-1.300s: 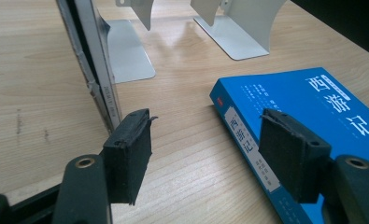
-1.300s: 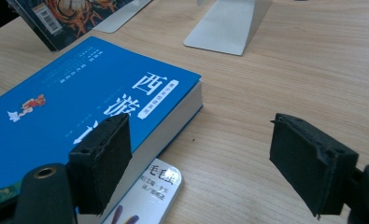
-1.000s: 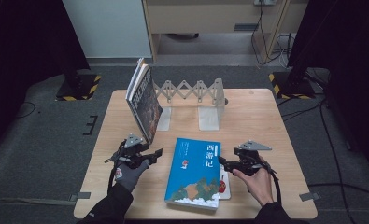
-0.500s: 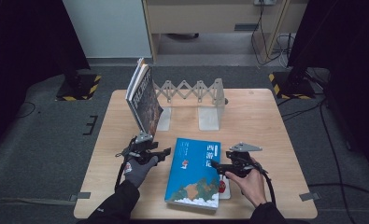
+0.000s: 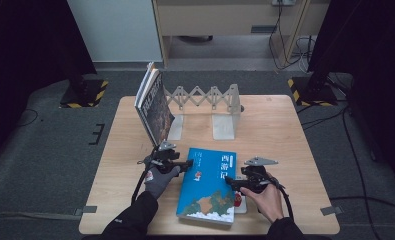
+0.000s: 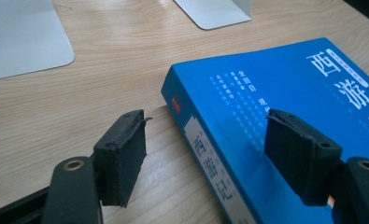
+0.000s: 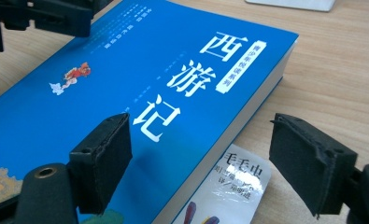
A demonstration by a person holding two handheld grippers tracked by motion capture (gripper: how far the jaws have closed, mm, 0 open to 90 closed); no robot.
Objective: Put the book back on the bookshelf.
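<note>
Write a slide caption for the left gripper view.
Left gripper, jaws open, straddling the spine edge of a blue book lying flat on the table.

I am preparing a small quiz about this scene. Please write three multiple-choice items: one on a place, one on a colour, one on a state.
1. Where does the dark book stand?
A. against the left end of the metal rack
B. flat at the table's right edge
C. on the floor

2. What colour is the cover of the flat book?
A. red
B. blue
C. yellow

3. How do the left gripper's jaws stand?
A. shut on the dark book
B. shut and empty
C. open, astride the blue book's spine edge

Answers: 1 A, it leans there upright. 2 B, both gripper views show blue. 3 C, the pads stand apart from the book.
</note>
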